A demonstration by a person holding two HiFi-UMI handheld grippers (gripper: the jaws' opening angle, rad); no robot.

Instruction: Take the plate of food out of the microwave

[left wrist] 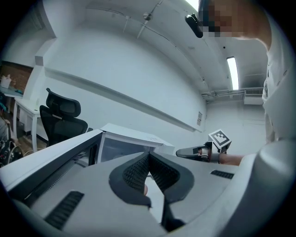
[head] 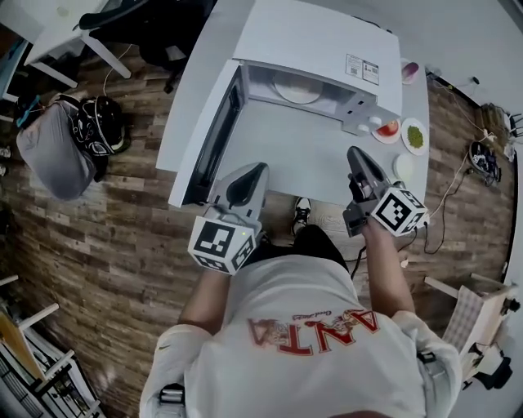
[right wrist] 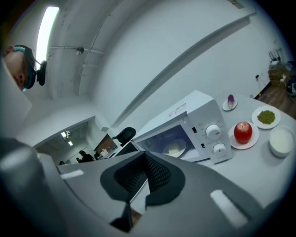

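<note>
A white microwave (head: 319,45) stands on the white table (head: 286,159) with its door (head: 214,139) swung open to the left. Inside lies a pale plate of food (head: 298,88), also visible through the opening in the right gripper view as the plate (right wrist: 175,148). My left gripper (head: 260,168) is shut and empty, hovering over the table's front edge beside the open door. The right gripper (head: 353,152) is shut too with nothing in it, in front of the control panel (head: 359,114). In the left gripper view the jaws (left wrist: 149,156) meet; in the right gripper view the right gripper (right wrist: 144,155) points toward the microwave (right wrist: 185,125).
Right of the microwave sit a red apple on a small plate (head: 387,129), a plate of green food (head: 415,135), a white bowl (head: 404,167) and a purple item on a dish (head: 409,71). A grey backpack (head: 53,151) lies on the wooden floor at left, and an office chair (head: 155,24) stands behind.
</note>
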